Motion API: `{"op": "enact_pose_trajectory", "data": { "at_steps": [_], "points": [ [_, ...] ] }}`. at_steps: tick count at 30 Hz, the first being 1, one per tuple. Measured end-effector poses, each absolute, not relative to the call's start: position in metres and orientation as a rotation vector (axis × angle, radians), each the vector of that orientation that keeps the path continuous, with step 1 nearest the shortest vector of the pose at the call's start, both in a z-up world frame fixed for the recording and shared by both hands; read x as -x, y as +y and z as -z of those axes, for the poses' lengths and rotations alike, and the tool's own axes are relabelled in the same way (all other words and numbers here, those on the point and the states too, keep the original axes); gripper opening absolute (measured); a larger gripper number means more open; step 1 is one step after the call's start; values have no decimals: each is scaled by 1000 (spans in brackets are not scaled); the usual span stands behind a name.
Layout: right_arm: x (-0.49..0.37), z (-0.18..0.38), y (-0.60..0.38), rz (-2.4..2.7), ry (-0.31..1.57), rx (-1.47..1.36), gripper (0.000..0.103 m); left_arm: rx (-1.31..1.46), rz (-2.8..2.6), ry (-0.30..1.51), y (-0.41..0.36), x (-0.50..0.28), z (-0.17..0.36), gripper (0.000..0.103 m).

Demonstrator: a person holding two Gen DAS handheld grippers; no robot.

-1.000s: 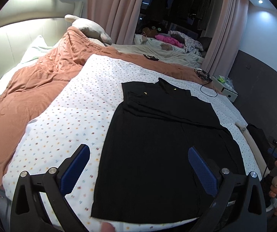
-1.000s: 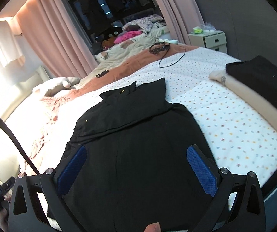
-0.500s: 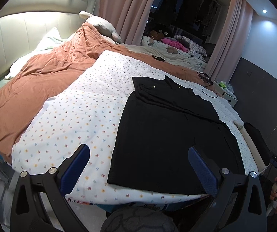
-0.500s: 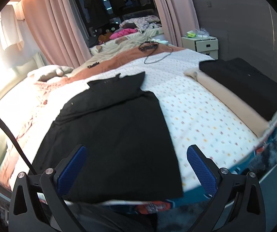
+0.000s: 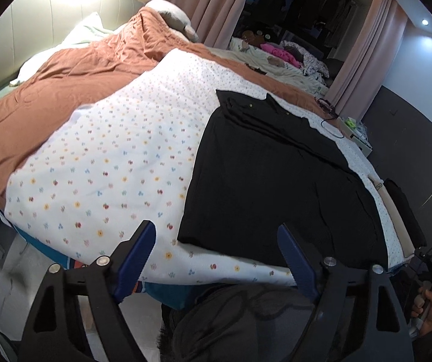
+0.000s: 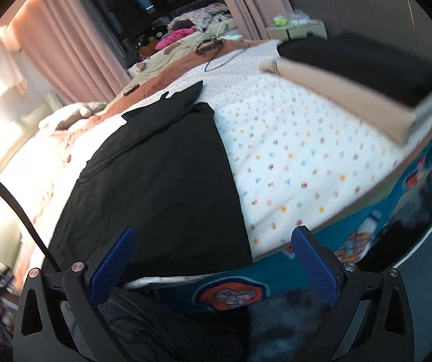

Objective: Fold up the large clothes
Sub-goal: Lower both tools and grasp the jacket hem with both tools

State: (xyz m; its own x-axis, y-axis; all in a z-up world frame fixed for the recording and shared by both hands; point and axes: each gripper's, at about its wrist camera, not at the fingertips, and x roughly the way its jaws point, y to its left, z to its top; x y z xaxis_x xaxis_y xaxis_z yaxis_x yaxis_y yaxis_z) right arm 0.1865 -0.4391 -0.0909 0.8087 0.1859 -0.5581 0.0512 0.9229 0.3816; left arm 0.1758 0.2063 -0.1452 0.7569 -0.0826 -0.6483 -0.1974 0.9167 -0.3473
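A large black garment [image 5: 276, 181] [image 6: 161, 181] lies flat on the flower-print sheet [image 5: 110, 166], its collar at the far end and its hem along the bed's near edge. My left gripper [image 5: 219, 259] hovers off the bed's foot, just short of the hem's left corner. Its jaws are closing with nothing between them. My right gripper [image 6: 216, 262] stands open below the hem's right corner, over the bed's edge, and holds nothing.
A stack of folded clothes, black [image 6: 366, 57] on beige [image 6: 351, 102], sits at the bed's right side. An orange duvet [image 5: 65, 84] covers the left. A teal printed blanket [image 6: 276, 280] hangs over the bed's foot. A bedside cabinet [image 6: 300, 30] stands by the grey wall.
Both grippers drew back from above the garment and sank to the foot of the bed. The left jaws narrowed. The garment lies unmoved.
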Motion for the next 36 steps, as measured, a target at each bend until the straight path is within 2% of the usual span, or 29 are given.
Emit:
{"op": "enact_pose_trajectory", "data": {
  "at_steps": [2, 4, 11, 13, 16, 27, 36],
  "points": [
    [-194, 104, -444, -99, 652, -425, 94, 426, -58, 735, 207, -182, 155, 77],
    [-202, 116, -447, -116, 682, -447, 78, 443, -50, 751, 207, -189, 163, 73],
    [-225, 153, -463, -156, 743, -561, 72, 485, -42, 812, 209, -220, 189, 71],
    [-231, 159, -467, -181, 750, -598, 59, 492, -38, 828, 209, -227, 196, 65],
    [-233, 169, -475, -255, 737, -682, 47, 521, -42, 867, 213, -237, 209, 62],
    [-227, 174, -493, -457, 633, -765, 45, 617, -48, 865, 235, -237, 218, 55],
    [-235, 200, -480, -442, 668, -787, 45, 703, 14, 888, 236, -232, 225, 48]
  ]
}}
